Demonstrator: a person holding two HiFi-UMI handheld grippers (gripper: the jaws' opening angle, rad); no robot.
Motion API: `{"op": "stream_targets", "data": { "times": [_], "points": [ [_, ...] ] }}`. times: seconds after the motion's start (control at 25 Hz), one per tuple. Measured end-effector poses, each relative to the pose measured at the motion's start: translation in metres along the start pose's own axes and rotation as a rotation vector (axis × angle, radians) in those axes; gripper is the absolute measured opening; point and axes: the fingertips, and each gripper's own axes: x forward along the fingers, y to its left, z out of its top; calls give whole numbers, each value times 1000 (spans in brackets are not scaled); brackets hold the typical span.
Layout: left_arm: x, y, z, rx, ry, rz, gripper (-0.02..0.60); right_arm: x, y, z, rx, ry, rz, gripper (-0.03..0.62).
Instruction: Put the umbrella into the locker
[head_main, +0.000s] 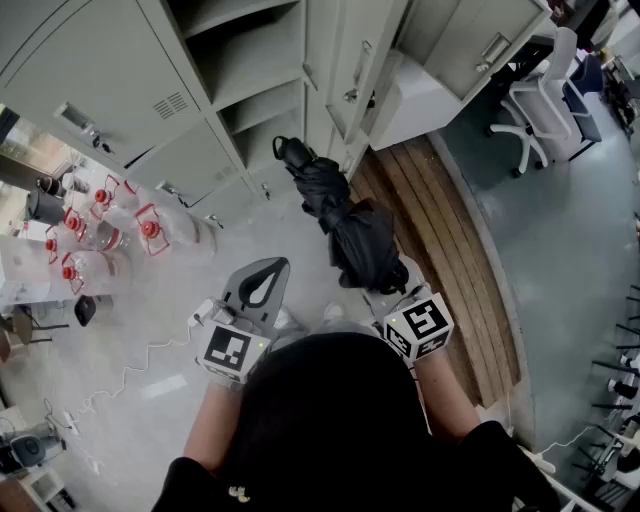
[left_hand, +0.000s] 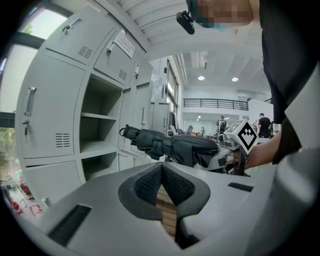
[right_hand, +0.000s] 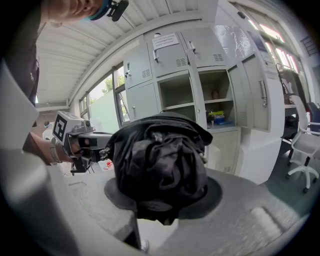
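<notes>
A folded black umbrella (head_main: 350, 225) is held out over the floor, its handle end toward the grey locker (head_main: 250, 60) with open shelf compartments. My right gripper (head_main: 385, 288) is shut on the umbrella's bunched fabric, which fills the right gripper view as the umbrella (right_hand: 157, 165) between the jaws of my right gripper (right_hand: 160, 200). My left gripper (head_main: 262, 272) hangs left of the umbrella, apart from it, with nothing in it. In the left gripper view, the left gripper (left_hand: 161, 170) has its pads together, and the umbrella (left_hand: 175, 145) lies level beyond, before the locker (left_hand: 100, 125).
Several clear water jugs with red caps (head_main: 100, 230) stand on the floor at the left. A wooden platform (head_main: 440, 230) runs along the right of the lockers. A white office chair (head_main: 540, 110) is at the upper right. A white cable (head_main: 130, 370) trails on the floor.
</notes>
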Motion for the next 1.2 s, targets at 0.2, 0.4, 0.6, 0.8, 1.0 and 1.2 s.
{"op": "stream_targets", "data": {
  "times": [0.2,0.4,0.6,0.8,1.0,1.2],
  "points": [
    [-10,8,0,1,-1,-2,11,6,12,7,6,-16,3,175],
    [-36,44,-8,-8,-4,-6,11,35,44,17,-24,-49,-17,175],
    [-58,72,-15,-23,-8,-15,12,58,72,25,-31,-70,-21,173],
    [-68,94,-25,-33,4,-19,12,75,84,26,-34,-62,-37,173],
    [-58,110,-27,-49,10,-15,12,91,72,29,-34,-50,-22,173],
    [-28,127,-24,-52,25,25,12,114,41,34,-33,-44,28,172]
  ]
}}
